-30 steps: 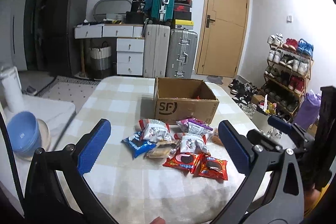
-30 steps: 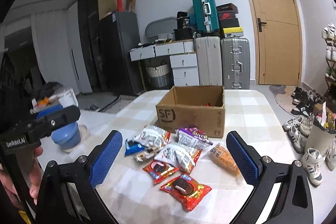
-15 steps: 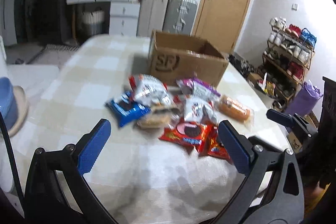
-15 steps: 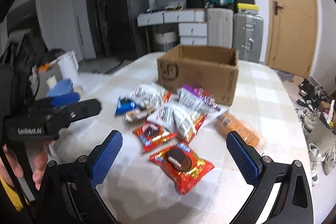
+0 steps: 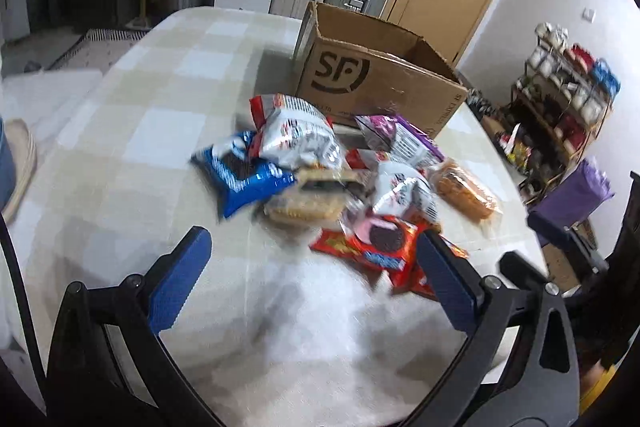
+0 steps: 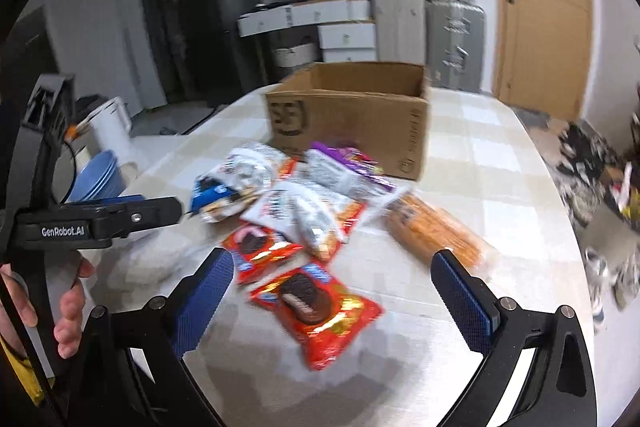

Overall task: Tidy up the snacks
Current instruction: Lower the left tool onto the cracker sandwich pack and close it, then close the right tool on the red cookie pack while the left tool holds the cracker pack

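Black tool [image 6: 332, 293], blue textured pads [image 6: 464, 301], possibly yellow sleeve [image 6: 18, 367]

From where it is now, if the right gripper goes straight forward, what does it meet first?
Most likely the nearest red cookie packet, which lies on the table between the open fingers of the right gripper. Depth is unclear, and the picture is blurred.

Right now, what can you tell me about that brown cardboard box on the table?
The brown cardboard box stands upright on the checked tablecloth, flaps open at the top, with a dark SF logo printed on its front. It sits behind the heap of snack packets. Its inside is hidden from both views.
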The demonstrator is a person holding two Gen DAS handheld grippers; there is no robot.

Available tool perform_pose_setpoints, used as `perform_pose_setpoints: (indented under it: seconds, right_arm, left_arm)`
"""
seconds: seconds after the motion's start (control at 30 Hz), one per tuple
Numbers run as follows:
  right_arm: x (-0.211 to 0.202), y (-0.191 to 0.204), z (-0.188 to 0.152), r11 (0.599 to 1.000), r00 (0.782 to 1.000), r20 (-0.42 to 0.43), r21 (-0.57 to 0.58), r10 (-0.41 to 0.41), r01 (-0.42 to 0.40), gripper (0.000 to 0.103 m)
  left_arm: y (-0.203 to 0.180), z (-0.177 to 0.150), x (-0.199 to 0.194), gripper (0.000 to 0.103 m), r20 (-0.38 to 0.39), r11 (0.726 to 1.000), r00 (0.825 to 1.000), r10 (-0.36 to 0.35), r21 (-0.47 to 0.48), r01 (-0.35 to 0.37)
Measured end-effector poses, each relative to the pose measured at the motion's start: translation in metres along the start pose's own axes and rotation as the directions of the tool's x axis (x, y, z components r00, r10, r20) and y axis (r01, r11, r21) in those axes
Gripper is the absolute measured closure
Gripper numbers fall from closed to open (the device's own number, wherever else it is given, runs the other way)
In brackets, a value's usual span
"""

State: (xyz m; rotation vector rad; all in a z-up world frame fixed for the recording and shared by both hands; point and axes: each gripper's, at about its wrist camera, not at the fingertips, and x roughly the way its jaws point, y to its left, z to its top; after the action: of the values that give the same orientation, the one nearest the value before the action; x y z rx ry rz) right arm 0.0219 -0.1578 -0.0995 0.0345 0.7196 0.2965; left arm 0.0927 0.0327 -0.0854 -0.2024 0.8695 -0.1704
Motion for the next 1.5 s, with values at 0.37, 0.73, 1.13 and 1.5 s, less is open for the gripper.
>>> perform_pose_setpoints:
  seconds: [0.37,0.73,1.13,1.5]
  right_arm:
    - [0.005,-0.029,0.003,0.989,0.999,-0.023,0.147,0.034,-0.030,0.002]
    - [0.003,-0.017,0.002,0.987,0.996,-0.026,0.133,0.091,-0.087,0.002]
    - [-0.001,-0.013,0.000,0.985,0.994,-0.023,0.136,0.111,-0.106,0.002]
    - [-0.001,-0.005,0.001,0.986,0.991,-0.028,0.110,0.132,-0.128,0.002]
  left_arm:
    - [0.004,0.026,0.061,0.013,-0.148,0.997,0.988,-0.044,0.049,0.052]
    - [0.003,0.036,0.095,0.037,-0.206,0.988,0.968,-0.146,0.020,0.153]
    - [0.007,0.031,0.079,0.086,-0.181,0.979,0.963,-0.199,0.002,0.202]
    - [0.001,0.031,0.088,0.020,-0.220,0.983,0.959,-0.180,-0.003,0.184]
